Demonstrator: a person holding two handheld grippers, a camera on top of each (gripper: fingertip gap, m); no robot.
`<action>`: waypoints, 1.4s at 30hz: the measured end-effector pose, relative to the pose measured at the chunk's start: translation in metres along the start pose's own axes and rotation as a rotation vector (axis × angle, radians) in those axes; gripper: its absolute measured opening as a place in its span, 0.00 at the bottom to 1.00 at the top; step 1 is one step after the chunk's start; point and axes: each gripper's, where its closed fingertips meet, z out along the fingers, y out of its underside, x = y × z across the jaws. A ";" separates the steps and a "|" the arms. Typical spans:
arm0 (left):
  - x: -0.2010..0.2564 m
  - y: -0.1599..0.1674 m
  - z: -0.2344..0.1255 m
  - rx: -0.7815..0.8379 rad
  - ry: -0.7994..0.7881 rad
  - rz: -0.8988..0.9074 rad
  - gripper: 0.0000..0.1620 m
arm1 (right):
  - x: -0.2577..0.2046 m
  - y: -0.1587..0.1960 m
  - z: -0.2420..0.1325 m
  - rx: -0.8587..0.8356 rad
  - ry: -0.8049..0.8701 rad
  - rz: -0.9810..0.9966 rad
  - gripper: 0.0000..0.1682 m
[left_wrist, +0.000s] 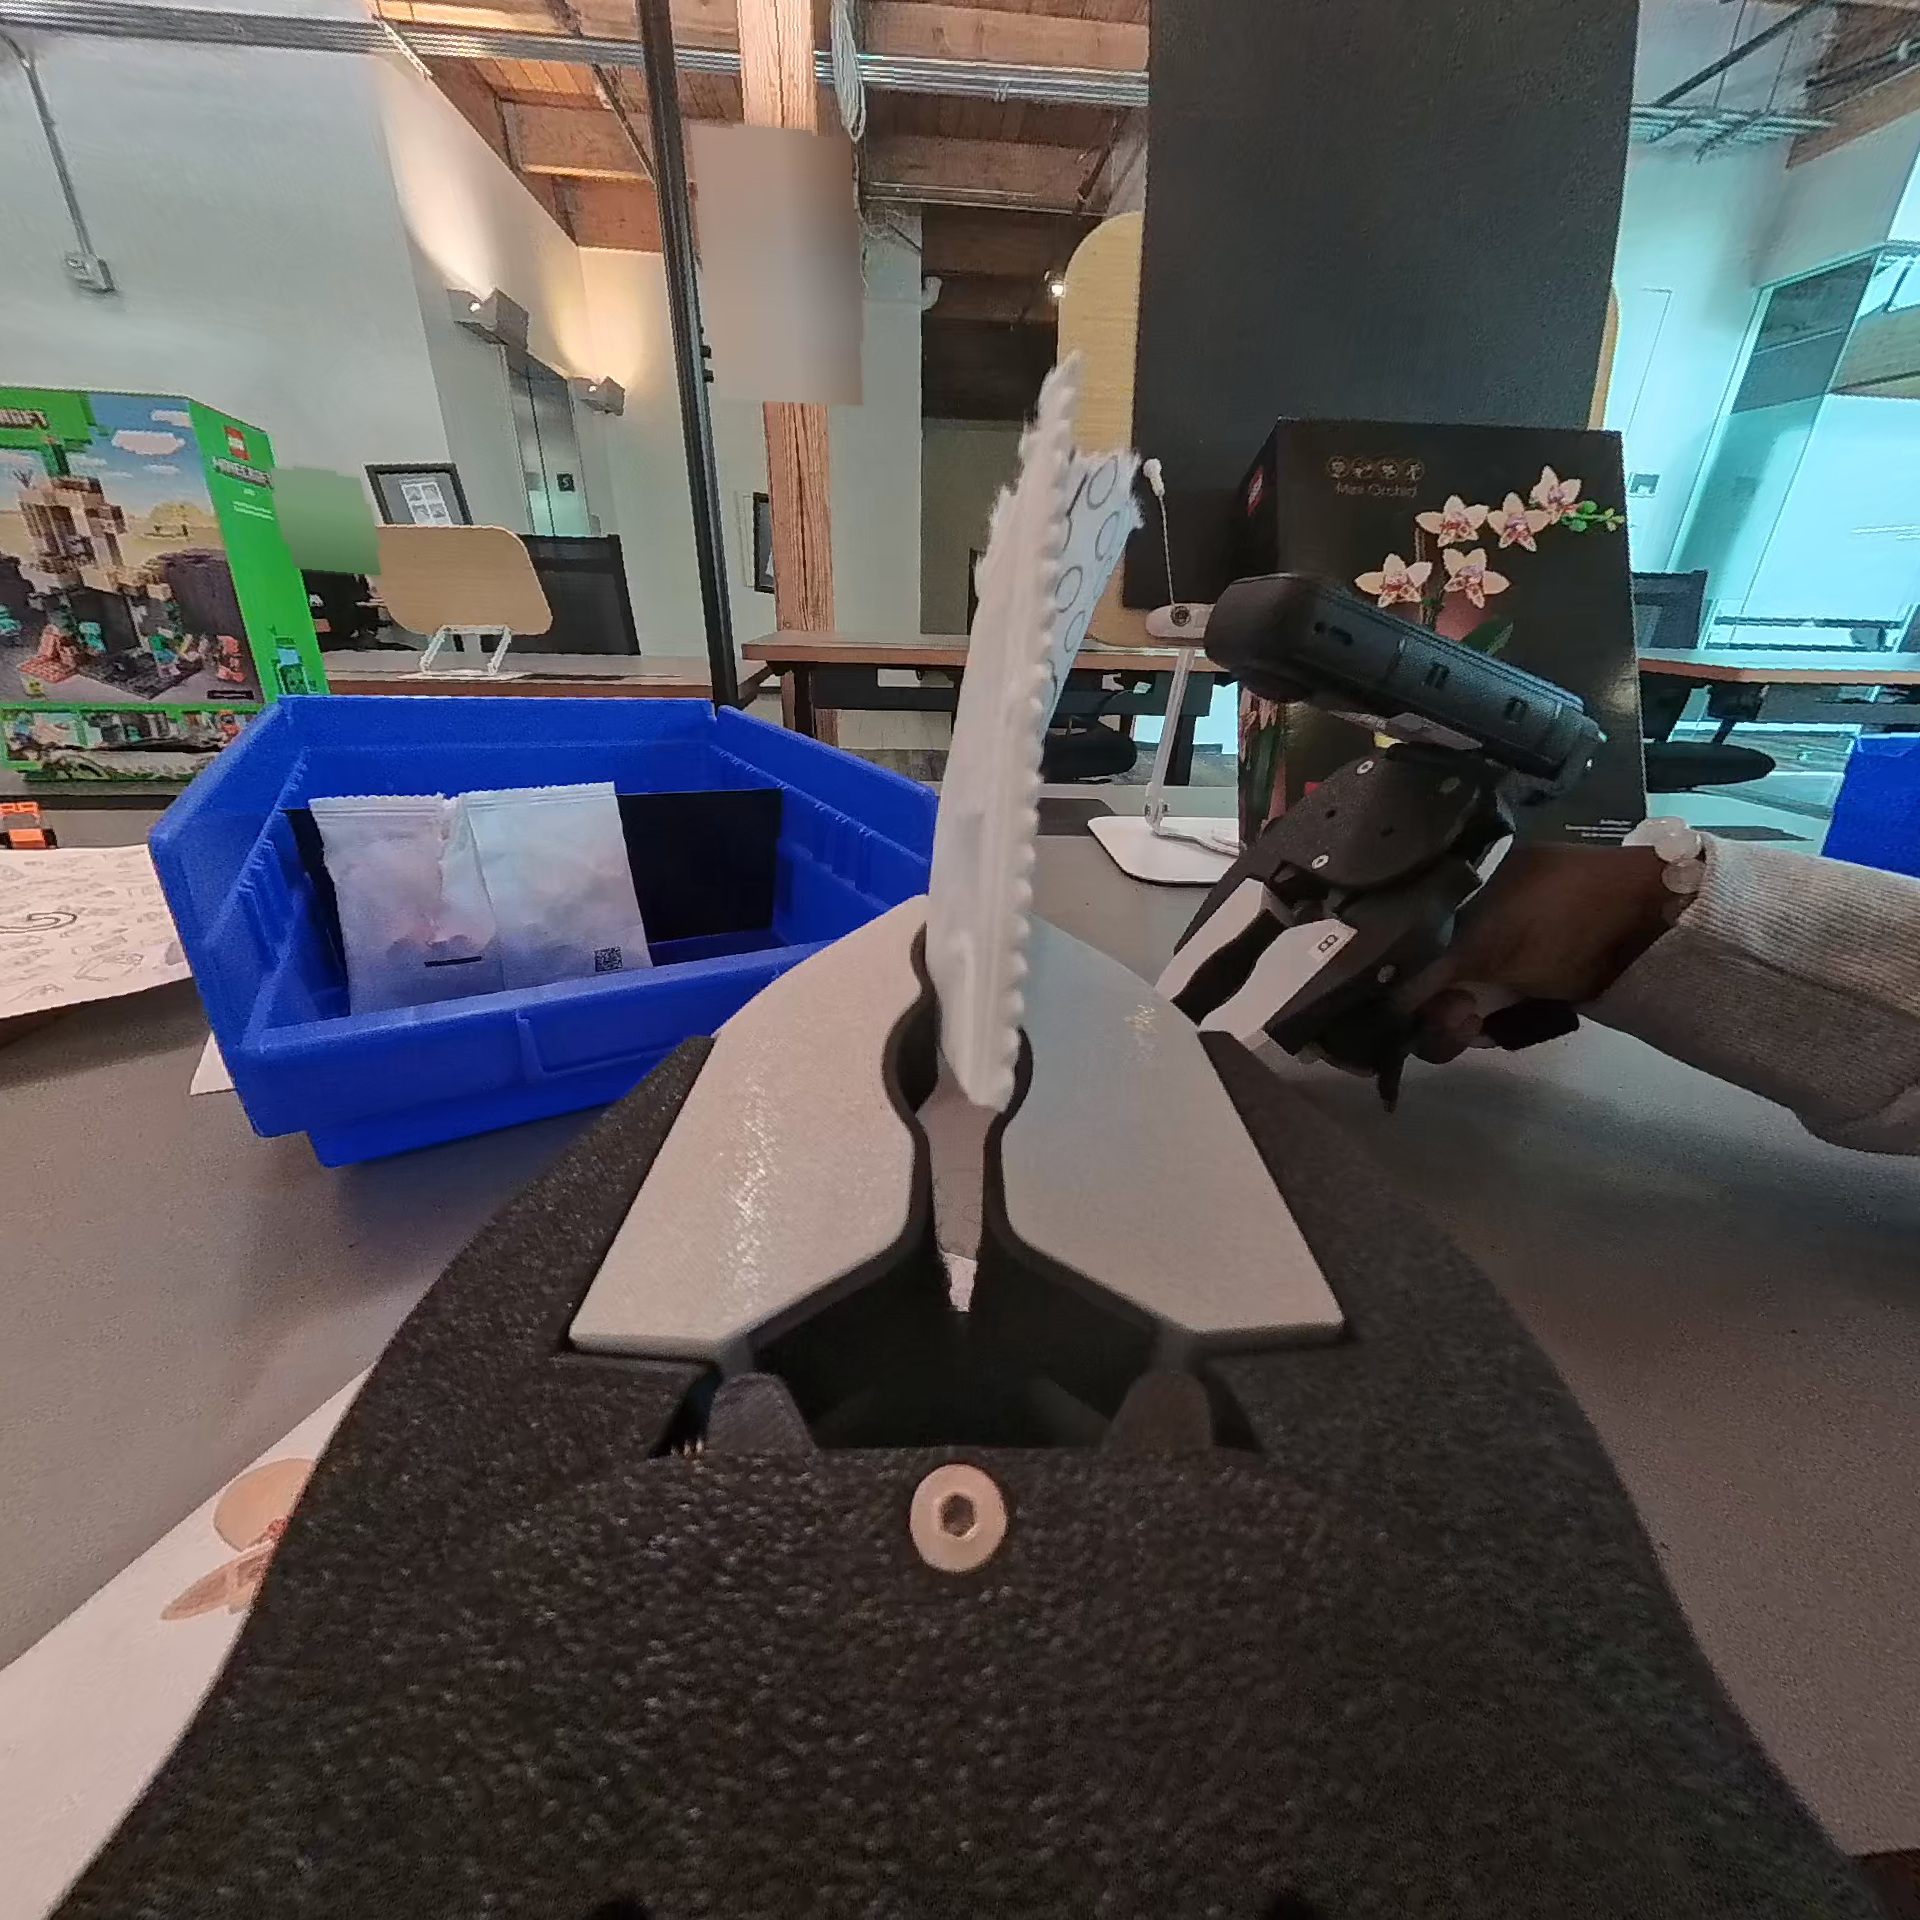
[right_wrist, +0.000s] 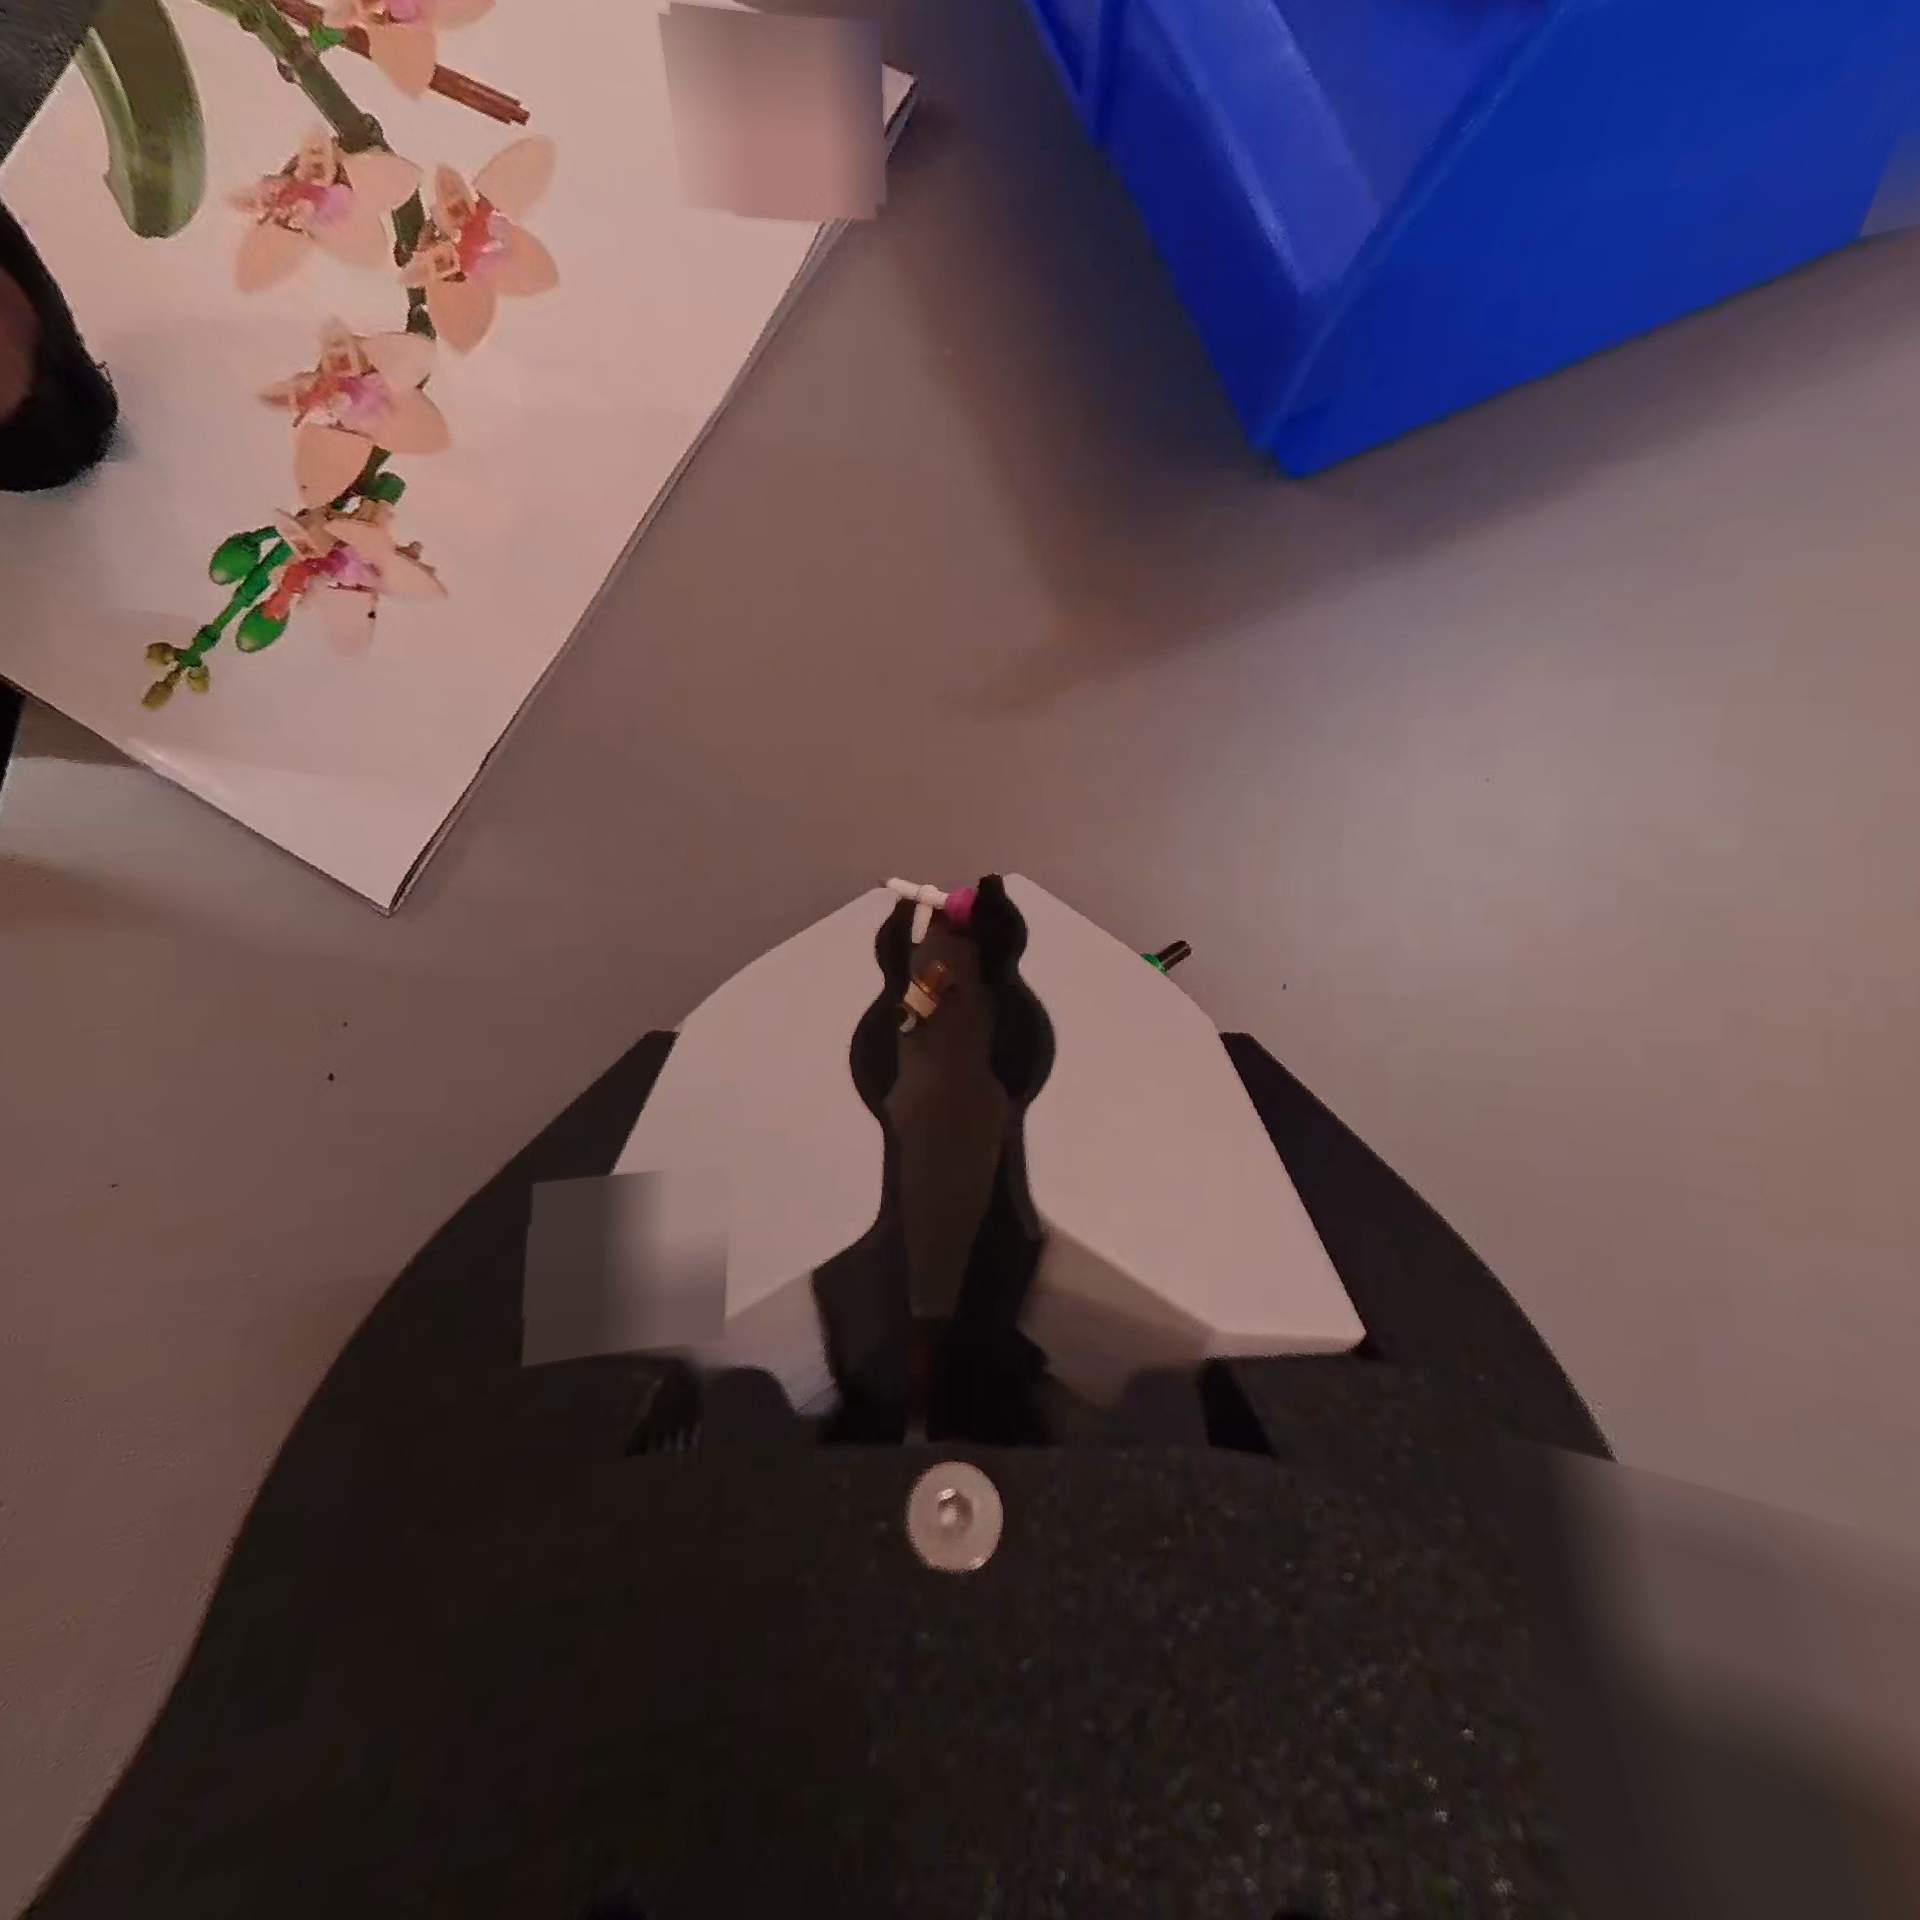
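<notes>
My left gripper (left_wrist: 971, 1049) pinches a torn white serrated-edged paper packet (left_wrist: 1003, 748) beside the blue plastic bin (left_wrist: 540, 1049), while my right gripper (right_wrist: 951, 914) clamps tiny plastic pieces (right_wrist: 925, 977).

Blue bin (left_wrist: 540, 1049), green box (left_wrist: 135, 582), orchid booklet (right_wrist: 343, 416).

White paper bag (left_wrist: 987, 831) with serrated torn edge, upright, pinched between left fingers (left_wrist: 810, 1122); tiny pink-white brick pieces (right_wrist: 940, 899) clamped at right fingertips (right_wrist: 1091, 997).
</notes>
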 end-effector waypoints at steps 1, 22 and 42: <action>0.000 0.000 0.000 0.000 0.000 -0.002 0.01 | 0.001 0.000 -0.001 0.004 0.006 0.000 0.07; 0.002 -0.001 0.000 0.006 0.010 0.004 0.01 | -0.089 -0.162 -0.106 0.506 -0.084 -0.188 0.17; 0.000 0.000 0.000 0.007 0.005 -0.009 0.01 | -0.020 0.000 -0.028 0.092 0.014 0.042 0.18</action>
